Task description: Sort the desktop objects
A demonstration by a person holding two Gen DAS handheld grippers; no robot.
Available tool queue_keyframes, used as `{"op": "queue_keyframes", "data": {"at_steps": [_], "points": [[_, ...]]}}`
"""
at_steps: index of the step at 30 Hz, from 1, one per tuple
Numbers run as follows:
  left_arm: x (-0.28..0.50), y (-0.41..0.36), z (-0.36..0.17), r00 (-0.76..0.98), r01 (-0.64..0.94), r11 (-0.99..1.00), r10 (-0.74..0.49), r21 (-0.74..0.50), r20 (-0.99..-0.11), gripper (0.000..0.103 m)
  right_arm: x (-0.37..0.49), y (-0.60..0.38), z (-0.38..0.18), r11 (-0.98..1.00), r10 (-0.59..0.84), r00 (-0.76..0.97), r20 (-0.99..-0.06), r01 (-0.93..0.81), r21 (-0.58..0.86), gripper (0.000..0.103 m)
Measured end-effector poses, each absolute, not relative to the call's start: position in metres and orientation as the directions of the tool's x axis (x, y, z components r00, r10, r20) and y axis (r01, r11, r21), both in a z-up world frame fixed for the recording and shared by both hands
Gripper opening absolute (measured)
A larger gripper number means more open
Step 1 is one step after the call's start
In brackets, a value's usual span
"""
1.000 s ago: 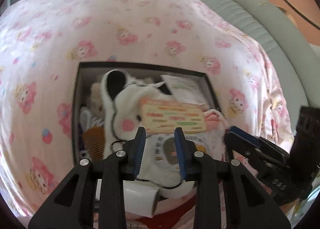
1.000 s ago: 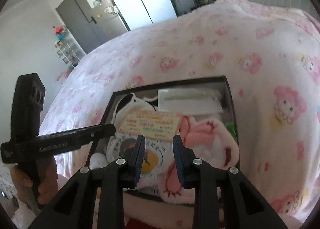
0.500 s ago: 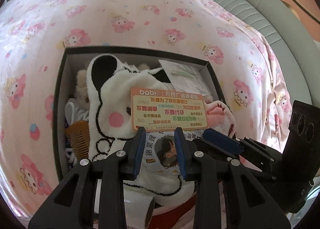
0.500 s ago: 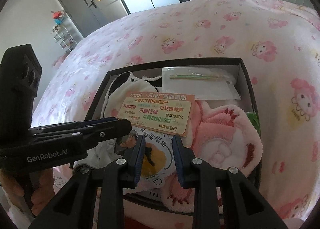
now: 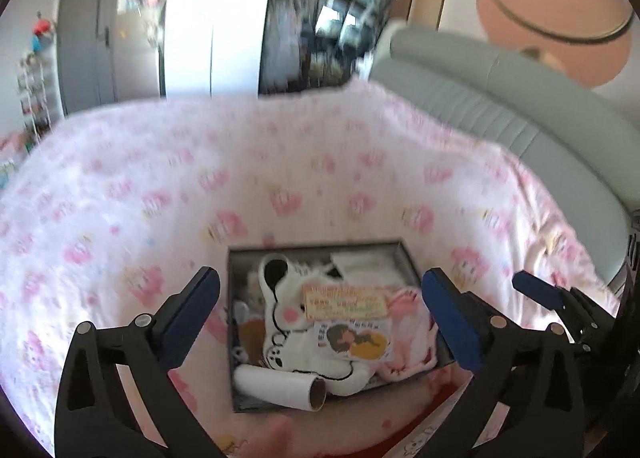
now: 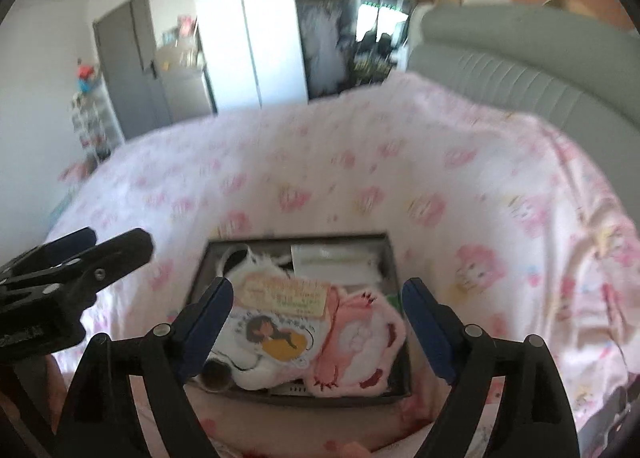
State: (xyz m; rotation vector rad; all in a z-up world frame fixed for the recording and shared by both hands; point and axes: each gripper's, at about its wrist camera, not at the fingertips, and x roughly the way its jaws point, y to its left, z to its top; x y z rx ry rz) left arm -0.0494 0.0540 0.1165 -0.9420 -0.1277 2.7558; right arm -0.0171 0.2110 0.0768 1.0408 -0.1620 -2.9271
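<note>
Two handheld claws are hovering above a dark open box (image 5: 404, 254) that is sitting on a bed covered in a pink cartoon-print sheet (image 5: 160, 186). The left claw (image 5: 320, 318) is spreading its blue-padded jaws wide, with nothing between them. The right claw (image 6: 316, 322) is likewise opening wide and gripping nothing. Inside the box, a white plush with black patches (image 5: 288, 298) is lying beside a fluffy pink paw-shaped item (image 6: 360, 342). An orange printed card (image 5: 346, 301) and a sticker showing a dark-haired figure (image 5: 354, 342) are resting on top of them. A white roll with a cardboard core (image 5: 280, 386) is lying along the box's near wall. A clear packet (image 6: 332, 258) is sitting at the far side. The pictures are blurring with motion.
</note>
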Motion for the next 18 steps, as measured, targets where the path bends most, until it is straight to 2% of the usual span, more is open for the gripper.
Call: {"op": "queue_keyframes", "data": {"at_steps": [5, 9, 18], "points": [[-0.007, 0.042, 0.155, -0.824, -0.175, -0.974, 0.226, -0.146, -0.52, 0.102, 0.027, 0.209, 0.118, -0.993, -0.02, -0.825, -0.565, -0.048, 0.105, 0.088], [0.027, 0.039, 0.167, -0.853, -0.159, -0.979, 0.203, -0.13, -0.482, 0.102, 0.054, 0.203, 0.134, -0.995, 0.014, -0.841, -0.541, -0.067, 0.079, 0.088], [0.08, 0.031, 0.16, -0.86, -0.137, -0.982, 0.182, -0.129, -0.477, 0.102, 0.104, 0.188, 0.132, -0.996, 0.017, -0.842, -0.54, -0.063, 0.067, 0.088]]}}
